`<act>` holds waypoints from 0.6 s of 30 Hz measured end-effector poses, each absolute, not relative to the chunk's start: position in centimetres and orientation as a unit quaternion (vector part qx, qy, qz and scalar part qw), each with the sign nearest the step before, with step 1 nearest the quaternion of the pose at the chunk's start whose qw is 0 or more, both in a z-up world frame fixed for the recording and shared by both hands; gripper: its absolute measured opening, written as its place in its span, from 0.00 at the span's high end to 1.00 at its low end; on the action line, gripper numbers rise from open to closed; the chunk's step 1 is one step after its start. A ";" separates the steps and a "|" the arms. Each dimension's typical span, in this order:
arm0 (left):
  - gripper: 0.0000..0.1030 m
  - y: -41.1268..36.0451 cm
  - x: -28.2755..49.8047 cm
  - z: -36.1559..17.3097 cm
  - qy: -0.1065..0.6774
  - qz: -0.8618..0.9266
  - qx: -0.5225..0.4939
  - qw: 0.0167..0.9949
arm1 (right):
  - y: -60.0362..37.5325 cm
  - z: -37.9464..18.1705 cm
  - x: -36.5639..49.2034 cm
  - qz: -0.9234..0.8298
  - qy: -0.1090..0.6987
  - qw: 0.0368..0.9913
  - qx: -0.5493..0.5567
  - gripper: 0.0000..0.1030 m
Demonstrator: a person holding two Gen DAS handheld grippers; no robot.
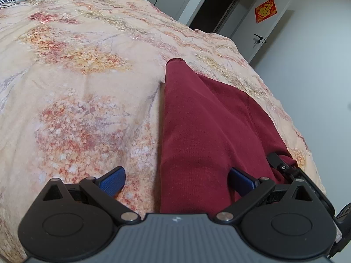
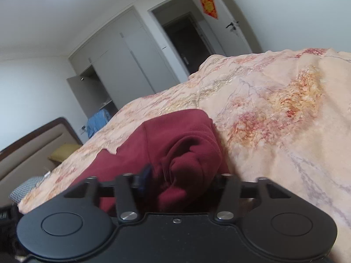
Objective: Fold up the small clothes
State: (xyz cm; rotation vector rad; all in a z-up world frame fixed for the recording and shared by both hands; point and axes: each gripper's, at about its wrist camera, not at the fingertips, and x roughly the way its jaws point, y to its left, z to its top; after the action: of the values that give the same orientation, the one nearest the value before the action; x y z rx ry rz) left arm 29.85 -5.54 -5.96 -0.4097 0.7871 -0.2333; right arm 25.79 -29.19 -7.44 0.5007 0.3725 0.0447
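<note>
white walls (image 2: 33,83) | grey wardrobe (image 2: 131,65) | floral bedspread (image 1: 76,76) | dark doorway (image 1: 215,6)

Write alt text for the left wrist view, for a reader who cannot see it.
A dark red garment lies in a long folded strip on a floral peach bedspread, running away from the camera. The left tongs stand open over its near end, one blue pad on the bedspread, the other over the cloth. A white door with a red decoration stands behind.

A floral bedspread (image 1: 76,83) covers the bed. A red paper decoration (image 1: 265,10) hangs on the white door (image 1: 272,32). Blue cloth (image 2: 98,121) lies beside the headboard (image 2: 33,146).
</note>
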 end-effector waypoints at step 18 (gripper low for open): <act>0.00 -4.0 29.4 -6.6 0.372 -0.137 -0.216 0.892 | -33.4 -5.2 21.1 -0.007 0.207 0.974 0.093 0.30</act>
State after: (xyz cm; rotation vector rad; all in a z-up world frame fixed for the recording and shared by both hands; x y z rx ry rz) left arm 29.37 -4.01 -6.64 -0.4479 0.7724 -0.2834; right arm 21.10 -33.36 -5.16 0.1873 0.4172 -0.0150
